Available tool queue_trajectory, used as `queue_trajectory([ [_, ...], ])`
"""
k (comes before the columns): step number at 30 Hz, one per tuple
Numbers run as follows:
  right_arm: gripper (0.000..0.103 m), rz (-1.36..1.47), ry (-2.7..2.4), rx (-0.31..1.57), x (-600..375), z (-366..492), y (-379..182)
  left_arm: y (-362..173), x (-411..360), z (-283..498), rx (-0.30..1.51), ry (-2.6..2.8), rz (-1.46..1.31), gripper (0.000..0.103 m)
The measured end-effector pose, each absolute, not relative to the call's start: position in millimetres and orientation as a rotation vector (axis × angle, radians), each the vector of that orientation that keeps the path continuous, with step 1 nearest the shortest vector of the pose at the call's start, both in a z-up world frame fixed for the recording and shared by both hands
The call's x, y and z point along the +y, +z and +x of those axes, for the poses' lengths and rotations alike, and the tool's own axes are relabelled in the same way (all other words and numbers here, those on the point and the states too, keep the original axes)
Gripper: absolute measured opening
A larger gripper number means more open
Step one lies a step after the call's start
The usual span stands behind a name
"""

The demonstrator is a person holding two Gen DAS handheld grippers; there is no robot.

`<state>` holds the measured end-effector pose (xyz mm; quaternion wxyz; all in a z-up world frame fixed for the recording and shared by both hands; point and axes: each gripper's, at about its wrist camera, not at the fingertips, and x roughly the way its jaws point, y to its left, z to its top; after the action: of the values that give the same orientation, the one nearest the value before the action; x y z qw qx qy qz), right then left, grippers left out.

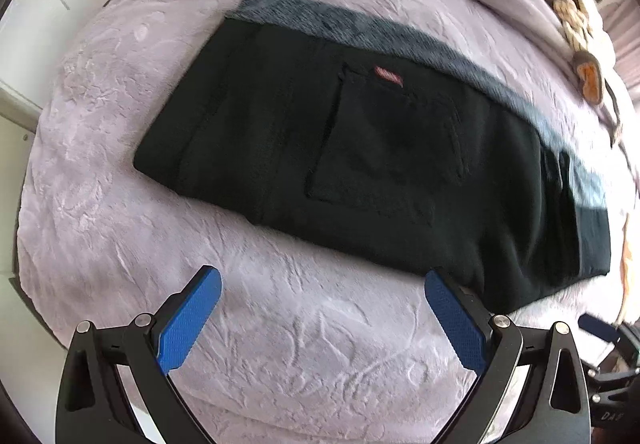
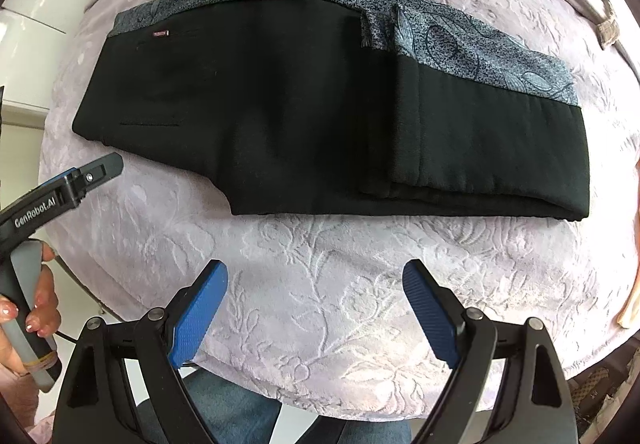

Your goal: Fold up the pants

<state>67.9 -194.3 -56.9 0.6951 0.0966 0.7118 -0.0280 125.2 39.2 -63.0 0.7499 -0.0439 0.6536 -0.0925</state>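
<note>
The black pants are lying folded on the embossed lilac blanket, and they are hiding most of a grey patterned cloth beneath. The left gripper and the right gripper are both hovering above the blanket near the pants, with blue fingers spread apart and grasping nothing.

Pants on bedspread, patterned cloth behind them

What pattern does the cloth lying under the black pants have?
The cloth is blue-grey, speckled, with dark leaf-like outlines; the right wrist view shows it best, behind the pants.
</note>
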Motion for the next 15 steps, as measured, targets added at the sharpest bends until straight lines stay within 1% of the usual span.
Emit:
queue_trajectory([
  [5,0.091,0.249,-0.059,1.578,-200,69,-60,-71,81,145,1.39,-0.209,-0.311,0.102],
  [15,0.091,0.242,-0.051,1.593,-199,72,-65,-100,136,159,1.321,-0.298,-0.632,0.102],
])
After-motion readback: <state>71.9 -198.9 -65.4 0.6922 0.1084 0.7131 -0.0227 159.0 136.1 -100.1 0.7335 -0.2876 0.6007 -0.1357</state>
